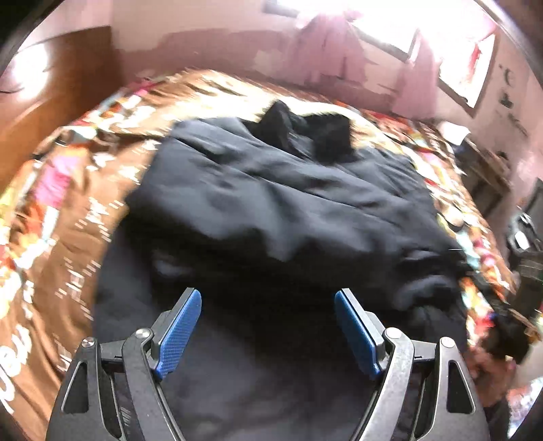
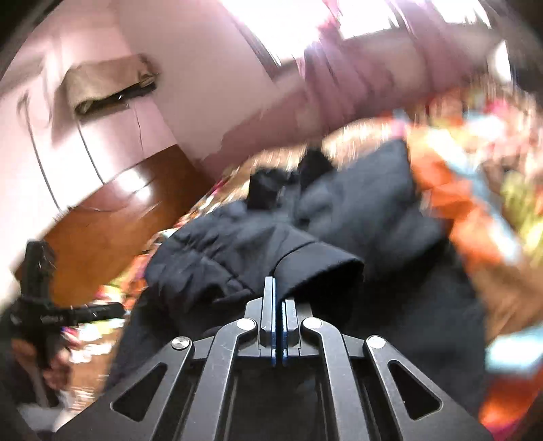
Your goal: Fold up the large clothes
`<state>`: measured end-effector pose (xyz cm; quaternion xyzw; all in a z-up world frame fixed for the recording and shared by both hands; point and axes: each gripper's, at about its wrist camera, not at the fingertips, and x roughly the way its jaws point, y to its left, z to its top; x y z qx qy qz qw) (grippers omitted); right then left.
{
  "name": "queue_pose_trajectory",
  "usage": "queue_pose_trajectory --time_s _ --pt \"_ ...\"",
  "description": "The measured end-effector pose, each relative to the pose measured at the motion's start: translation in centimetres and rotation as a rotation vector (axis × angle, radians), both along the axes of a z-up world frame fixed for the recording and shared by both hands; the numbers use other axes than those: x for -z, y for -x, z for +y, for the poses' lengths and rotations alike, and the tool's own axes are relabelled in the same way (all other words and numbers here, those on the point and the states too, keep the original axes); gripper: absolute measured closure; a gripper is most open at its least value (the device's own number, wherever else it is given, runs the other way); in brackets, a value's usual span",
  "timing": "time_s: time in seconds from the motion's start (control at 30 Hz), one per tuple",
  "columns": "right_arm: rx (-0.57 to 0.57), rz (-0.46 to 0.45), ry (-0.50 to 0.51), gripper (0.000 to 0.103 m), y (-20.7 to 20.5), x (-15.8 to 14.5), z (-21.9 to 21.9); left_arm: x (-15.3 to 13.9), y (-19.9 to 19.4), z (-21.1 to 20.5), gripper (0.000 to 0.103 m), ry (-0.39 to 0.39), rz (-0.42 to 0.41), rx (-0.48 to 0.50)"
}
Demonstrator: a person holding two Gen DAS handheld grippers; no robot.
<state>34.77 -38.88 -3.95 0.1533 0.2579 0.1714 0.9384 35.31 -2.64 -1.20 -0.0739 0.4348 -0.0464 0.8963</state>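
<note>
In the left wrist view, a dark navy padded jacket (image 1: 271,190) lies spread across the middle of the frame on a bed covered by a brown patterned bedspread (image 1: 61,237), its black collar bunched toward the upper centre. The left gripper (image 1: 268,322) fills the bottom of the frame with its blue-padded fingers (image 1: 180,332) spread wide over the near part of the jacket, nothing between them. A pink wall (image 1: 210,30) and a bright window (image 1: 407,20) run along the top, a wooden headboard (image 1: 51,95) sits at the upper left, and a person's head shows at the lower right edge, blurred. In the right wrist view, the same jacket (image 2: 237,244) occupies the centre, tilted with the frame, and a rolled fold of its fabric rises just beyond the fingertips. The right gripper (image 2: 275,288) at the bottom centre has its fingers pressed together; whether they pinch the jacket's edge I cannot tell. The other gripper (image 2: 44,305) appears at the left edge, held in a hand (image 2: 57,366). The bedspread (image 2: 475,220) shows as orange and green blur at the right.
</note>
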Motion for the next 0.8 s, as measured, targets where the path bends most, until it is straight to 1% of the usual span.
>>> queue_pose_trajectory --time_s 0.03,0.07,0.1,0.13,0.2,0.27,0.3,0.33,0.37,0.4,0.43,0.5,0.57,0.6,0.67,0.7,0.73,0.8 --pt "0.031 -0.027 0.056 0.100 -0.2 -1.0 0.4 -0.2 -0.6 0.7 0.024 -0.007 -0.008 -0.021" --pt "0.058 -0.034 0.092 0.100 -0.5 -1.5 0.4 -0.4 -1.2 1.4 0.024 -0.016 -0.015 -0.047" --pt "0.099 -0.022 0.134 0.099 -1.3 -2.1 0.5 -0.5 -1.7 1.9 0.024 -0.027 -0.020 -0.067" --pt "0.142 0.012 0.185 0.096 -2.5 -2.3 0.7 -0.6 -2.5 2.6 0.024 -0.042 -0.024 -0.101" --pt "0.178 0.059 0.227 0.092 -4.0 -2.7 0.2 -0.8 -3.9 3.6 0.024 -0.033 -0.025 -0.116" --pt "0.217 0.083 0.238 0.083 -5.0 -3.2 0.2 -1.2 -5.6 4.1 0.024 -0.033 -0.048 -0.101" --pt "0.232 0.080 0.249 0.079 -5.4 -3.5 0.4 -1.4 -6.7 4.3 0.024 -0.042 -0.074 -0.086" --pt "0.236 0.075 0.267 0.067 -5.8 -3.9 0.8 -1.5 -7.5 4.3 0.024 -0.044 -0.091 -0.070" --pt "0.233 0.073 0.276 0.059 -6.0 -4.2 1.0 -1.5 -8.0 4.1 0.024 -0.045 -0.100 -0.059" --pt "0.218 0.068 0.284 0.055 -6.1 -4.5 1.1 -1.2 -9.2 3.9 0.024 -0.047 -0.108 -0.033" --pt "0.196 0.067 0.305 0.049 -6.7 -4.7 1.9 -1.0 -9.7 3.5 0.024 -0.053 -0.112 -0.020" --pt "0.199 0.068 0.370 0.048 -7.1 -4.8 3.2 -0.2 -10.6 2.7 0.024 -0.057 -0.113 0.003" --pt "0.263 0.078 0.453 0.048 -7.5 -4.6 3.9 1.1 -11.5 1.9 0.024 -0.044 -0.095 0.041" --pt "0.315 0.105 0.508 0.048 -7.9 -4.3 4.0 1.8 -11.8 1.5 0.024 -0.043 -0.081 0.056" --pt "0.361 0.165 0.563 0.047 -8.6 -3.9 3.5 3.4 -12.2 0.8 0.024 -0.050 -0.047 0.082" --pt "0.370 0.222 0.575 0.047 -9.0 -3.5 3.0 4.0 -12.2 0.5 0.024 -0.067 -0.037 0.096" --pt "0.364 0.267 0.557 0.047 -9.1 -3.0 2.0 4.4 -12.1 0.2 0.024 -0.091 -0.043 0.112" --pt "0.365 0.279 0.507 0.046 -8.5 -3.1 0.7 4.7 -11.5 -0.1 0.024 -0.128 -0.072 0.147"
